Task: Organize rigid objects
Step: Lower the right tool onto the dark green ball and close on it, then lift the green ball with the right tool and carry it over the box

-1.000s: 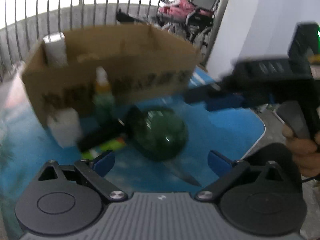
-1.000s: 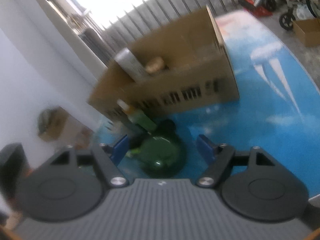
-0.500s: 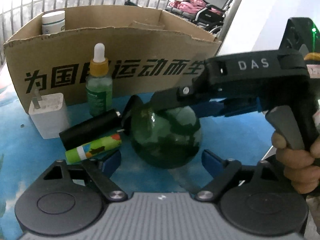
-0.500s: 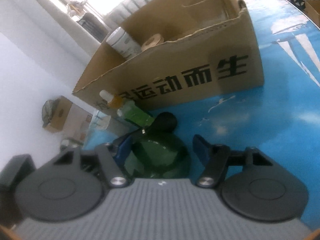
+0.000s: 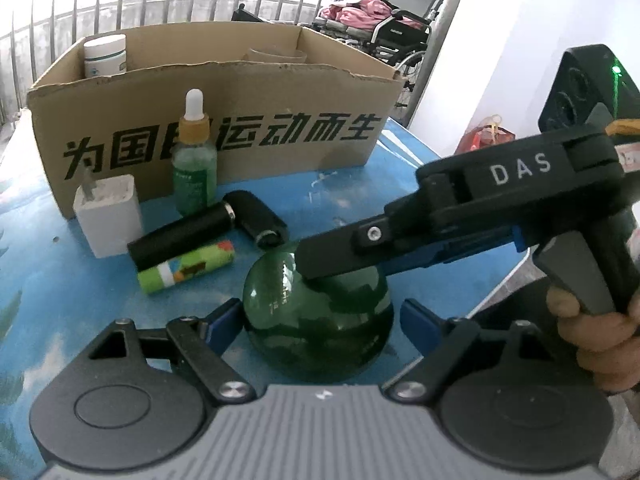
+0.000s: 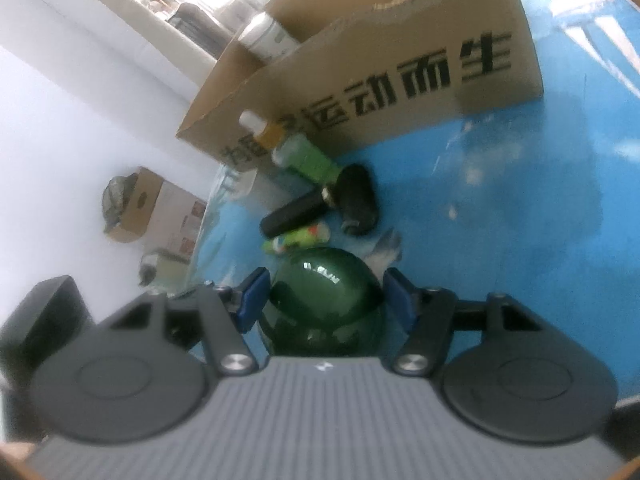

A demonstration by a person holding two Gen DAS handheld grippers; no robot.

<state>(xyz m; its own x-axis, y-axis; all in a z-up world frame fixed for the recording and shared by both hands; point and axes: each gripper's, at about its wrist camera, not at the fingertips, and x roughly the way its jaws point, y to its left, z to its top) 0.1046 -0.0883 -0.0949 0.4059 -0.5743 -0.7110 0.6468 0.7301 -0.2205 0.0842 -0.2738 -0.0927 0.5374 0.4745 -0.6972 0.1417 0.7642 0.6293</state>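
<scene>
On the blue tabletop (image 5: 48,292), well clear of its right edge, the dark green glass ball (image 5: 320,316) is sitting between both spread-fingered grippers: left gripper (image 5: 320,320) flanking, right gripper (image 6: 325,300) reaching downward.

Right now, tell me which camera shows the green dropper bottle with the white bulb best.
Left wrist: the green dropper bottle stands upright, sharp and unobstructed. Right wrist shows it small, tilted and blurred.

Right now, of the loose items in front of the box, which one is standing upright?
The dropper bottle with the white tip: it stands upright against the box. The black roller and the green tube lie on their sides.
</scene>
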